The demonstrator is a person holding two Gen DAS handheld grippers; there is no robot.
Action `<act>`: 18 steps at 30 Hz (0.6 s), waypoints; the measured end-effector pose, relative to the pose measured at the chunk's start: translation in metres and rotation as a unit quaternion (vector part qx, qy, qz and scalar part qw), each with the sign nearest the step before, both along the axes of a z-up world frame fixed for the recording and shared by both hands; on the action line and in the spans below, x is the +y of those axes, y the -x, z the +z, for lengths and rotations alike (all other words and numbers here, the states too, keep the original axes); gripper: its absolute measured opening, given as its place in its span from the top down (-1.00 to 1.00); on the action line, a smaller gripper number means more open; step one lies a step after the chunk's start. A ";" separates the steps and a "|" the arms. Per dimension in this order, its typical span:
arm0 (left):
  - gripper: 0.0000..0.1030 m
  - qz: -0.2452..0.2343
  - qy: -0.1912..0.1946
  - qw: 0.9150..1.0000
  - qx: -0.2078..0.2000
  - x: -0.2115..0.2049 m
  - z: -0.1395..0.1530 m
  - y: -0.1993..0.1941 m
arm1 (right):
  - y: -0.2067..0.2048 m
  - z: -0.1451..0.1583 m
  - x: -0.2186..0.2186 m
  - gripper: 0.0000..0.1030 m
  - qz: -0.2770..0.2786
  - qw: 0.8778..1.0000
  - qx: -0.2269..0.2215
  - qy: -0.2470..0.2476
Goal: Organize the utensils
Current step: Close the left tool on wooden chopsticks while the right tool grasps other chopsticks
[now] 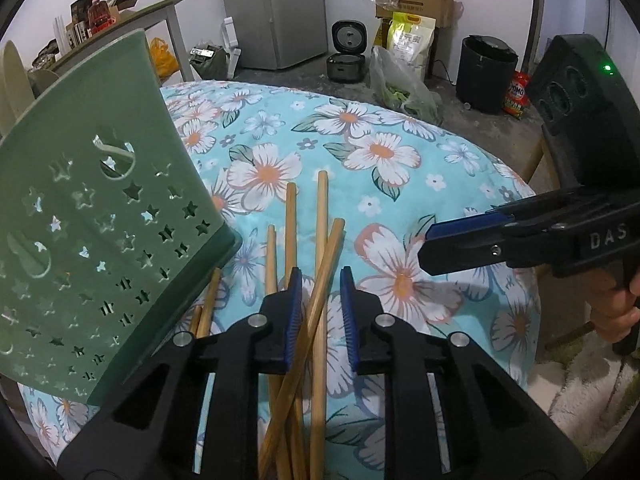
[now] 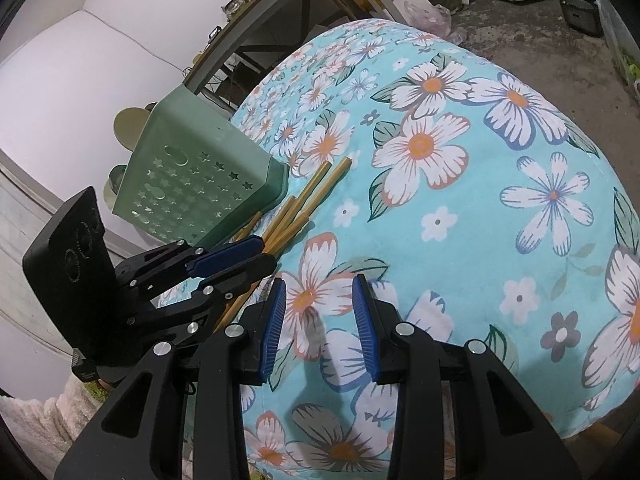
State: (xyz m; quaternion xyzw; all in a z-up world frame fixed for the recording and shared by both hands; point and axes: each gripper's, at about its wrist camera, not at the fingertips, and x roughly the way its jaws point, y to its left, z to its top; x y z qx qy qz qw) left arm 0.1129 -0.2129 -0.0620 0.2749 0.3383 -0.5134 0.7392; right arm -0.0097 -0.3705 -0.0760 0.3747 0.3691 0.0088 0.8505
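Note:
Several wooden chopsticks (image 1: pixel 320 208) (image 2: pixel 316 188) lie in a loose bunch on the floral tablecloth (image 1: pixel 380 148), beside a green utensil holder (image 1: pixel 100 220) (image 2: pixel 192 188) pierced with star holes. My left gripper (image 1: pixel 320 276) (image 2: pixel 264 252) is low over the bunch. Two chopsticks run between its blue pads, with a gap still showing on the right side, so it is open. My right gripper (image 2: pixel 320 284) (image 1: pixel 425 246) hovers over bare cloth to the right, open with nothing between its fingers. Cream-coloured utensils (image 2: pixel 128 128) stick up behind the holder.
The cloth-covered table (image 2: pixel 500 200) curves off to bare floor on the far and right sides. On the floor beyond stand a fridge (image 1: pixel 280 12), a rice cooker (image 1: pixel 346 56), a black bin (image 1: pixel 486 74) and bags. A cluttered shelf (image 1: pixel 132 20) stands at the back left.

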 end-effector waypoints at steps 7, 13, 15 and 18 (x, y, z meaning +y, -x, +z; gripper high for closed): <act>0.88 0.003 0.009 1.000 0.016 0.001 0.000 -0.005 | 0.000 -0.001 -0.001 0.34 -0.001 1.000 0.001 -0.003; 0.89 0.010 0.019 1.000 0.019 0.006 0.006 -0.005 | 0.000 -0.001 -0.001 0.34 -0.002 1.000 0.001 -0.004; 0.89 0.014 0.024 0.999 0.018 0.010 0.012 -0.005 | 0.000 0.000 -0.001 0.34 -0.003 1.000 0.001 -0.004; 0.89 0.024 0.035 0.999 0.013 0.017 0.022 -0.005 | 0.000 0.002 -0.002 0.34 -0.004 1.000 -0.002 -0.008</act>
